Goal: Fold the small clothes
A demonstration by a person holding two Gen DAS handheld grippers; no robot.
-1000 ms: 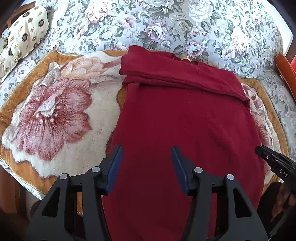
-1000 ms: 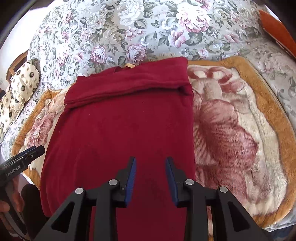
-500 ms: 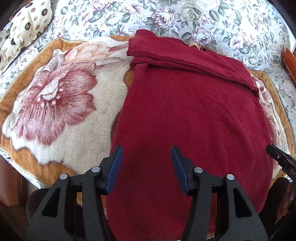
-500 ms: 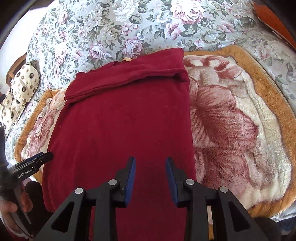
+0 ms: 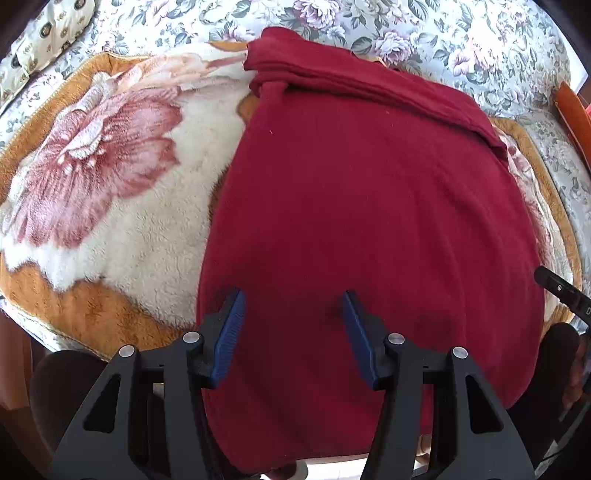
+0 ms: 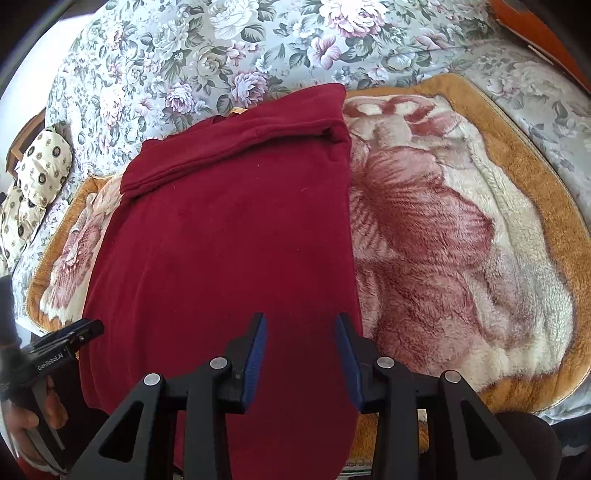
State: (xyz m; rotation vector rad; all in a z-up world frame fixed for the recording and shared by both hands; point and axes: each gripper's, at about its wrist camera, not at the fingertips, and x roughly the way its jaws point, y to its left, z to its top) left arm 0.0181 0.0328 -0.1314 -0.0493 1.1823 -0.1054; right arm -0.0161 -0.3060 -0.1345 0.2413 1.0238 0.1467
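Cut off by the lower frame edge: the near hem of the dark red garment [image 5: 369, 229], hanging over the front of the bed and lost behind the black gripper arms in both views. Hard to tell what kind of garment it is; only a small tan tag [image 6: 236, 109] peeks out at the far edge. Barely in view at the right edge of the left wrist picture: the tip of the other tool, and a hand [image 6: 22, 417] at the lower left corner of the right wrist picture. Lies flat and lengthwise, smooth over most of its area, with a folded band across the far end showing layered edges. Spread across a plush blanket [image 5: 110, 206], cream with large pink flowers and a tan border, itself on a floral bedspread [image 6: 207, 48] in grey-blue, green and mauve. Left gripper [image 5: 293, 295] poised over the near part of the cloth, blue pads spread apart, nothing pinched. Right gripper [image 6: 300, 318] likewise over the cloth near its right edge, jaws just now widening, pads apart and clamping nothing. Patterned cream pillow [image 6: 40, 162] at the far left; something orange [image 6: 532, 26] at the far right, cropped.
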